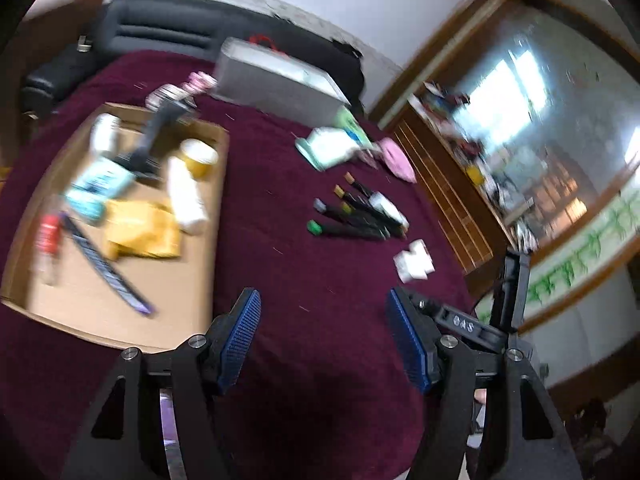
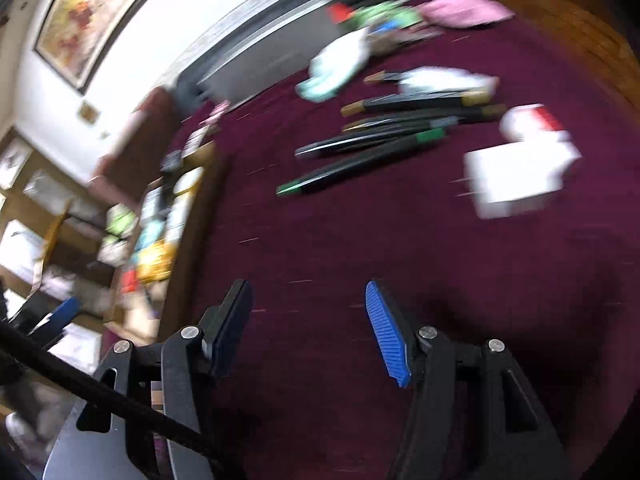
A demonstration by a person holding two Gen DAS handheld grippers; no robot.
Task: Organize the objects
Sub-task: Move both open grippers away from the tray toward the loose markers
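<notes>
Cardboard box (image 1: 120, 308) with bottles (image 1: 186, 196), yellow packet (image 1: 142, 232).

The only lettering that can be made out is a short white mark, seemingly "GAS", on the black plastic bar (image 1: 464, 322) just behind the blue ribbed pad of the left tool, seen in the left wrist view. The teal-and-white printed packet (image 1: 94, 186) in the shallow brown cardboard box (image 1: 208, 216) carries print, but blur makes it unreadable. Nothing can be read in the right wrist view.
</notes>
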